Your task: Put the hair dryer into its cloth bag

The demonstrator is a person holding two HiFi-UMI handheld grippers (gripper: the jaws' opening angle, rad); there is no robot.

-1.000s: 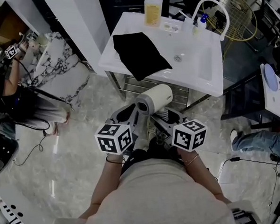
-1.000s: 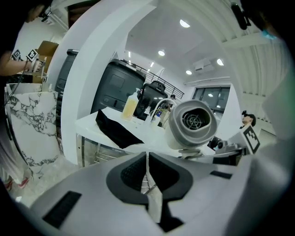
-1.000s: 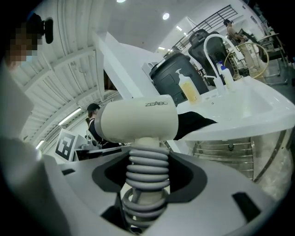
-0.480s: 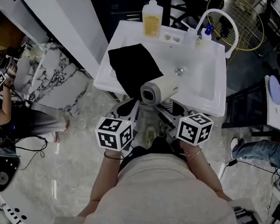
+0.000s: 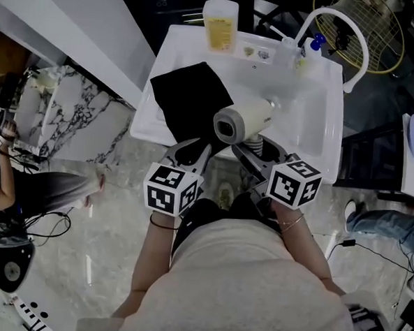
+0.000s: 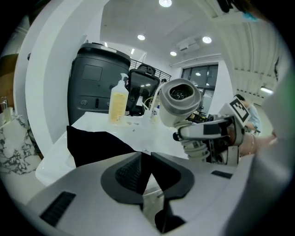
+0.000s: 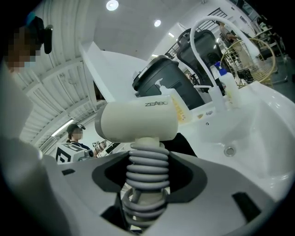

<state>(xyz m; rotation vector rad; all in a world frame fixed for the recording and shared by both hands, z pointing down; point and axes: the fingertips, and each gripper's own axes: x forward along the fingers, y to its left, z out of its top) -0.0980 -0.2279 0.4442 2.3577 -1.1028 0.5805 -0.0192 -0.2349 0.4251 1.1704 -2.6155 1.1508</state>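
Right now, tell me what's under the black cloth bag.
The cloth bag lies on the white washbasin, on its left ledge, a corner over the front edge. Anything beneath is covered.

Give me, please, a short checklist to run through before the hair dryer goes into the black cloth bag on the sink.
1. Hold on the hair dryer: ok. The right gripper is clamped on its ribbed grey handle.
2. Left gripper free for the bag: ok. Nothing is between its jaws, which are just opening from nearly together.
3. Cloth bag reachable: ok. It lies flat on the left part of the sink, with nothing on it.
4. Bag mouth open: cannot tell. No opening shows.
5. Dryer lined up with the bag: not ok. It hangs beside the bag, over the sink's near edge.
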